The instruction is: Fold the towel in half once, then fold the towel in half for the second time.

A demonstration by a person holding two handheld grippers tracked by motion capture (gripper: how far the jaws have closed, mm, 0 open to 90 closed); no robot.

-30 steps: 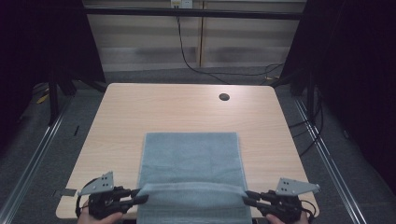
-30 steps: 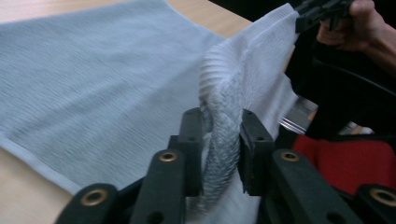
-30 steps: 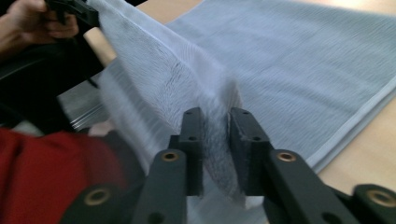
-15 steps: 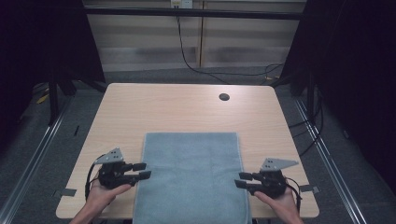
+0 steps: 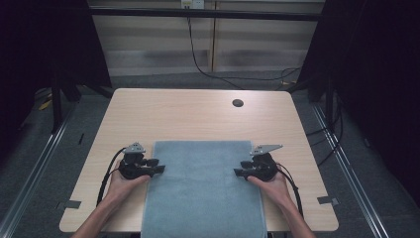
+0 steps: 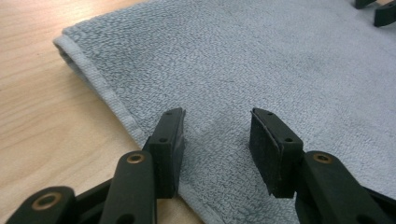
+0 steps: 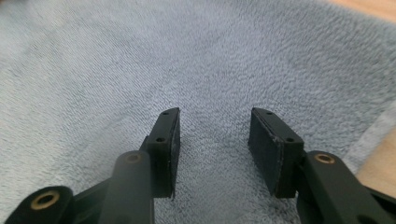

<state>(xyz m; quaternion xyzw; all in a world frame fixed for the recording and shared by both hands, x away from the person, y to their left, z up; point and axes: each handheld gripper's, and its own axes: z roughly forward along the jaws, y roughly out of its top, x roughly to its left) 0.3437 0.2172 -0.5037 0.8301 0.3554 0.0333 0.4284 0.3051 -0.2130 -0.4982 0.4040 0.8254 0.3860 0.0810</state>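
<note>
A grey-blue towel (image 5: 203, 188) lies flat on the wooden table (image 5: 198, 116), its near end hanging over the front edge. My left gripper (image 5: 158, 167) rests at the towel's left edge, pointing inward. In the left gripper view its jaws (image 6: 217, 135) stand open over the towel's hem (image 6: 112, 100), having just been opening, with nothing between the pads. My right gripper (image 5: 238, 172) sits at the towel's right edge, pointing inward. In the right gripper view it (image 7: 215, 135) stands open above the towel (image 7: 140, 60), its jaws having just widened, gripping nothing.
A round dark hole (image 5: 237, 103) is in the table's far right part. Two tape marks (image 5: 72, 204) (image 5: 328, 200) lie near the front corners. Dark frame posts and cables stand beyond both table sides. Bare wood surrounds the towel on the left, right and far sides.
Both grippers let go of the raised fold at the towel's near end, opened, and moved away from the person along the towel's sides. The towel now lies flat.
</note>
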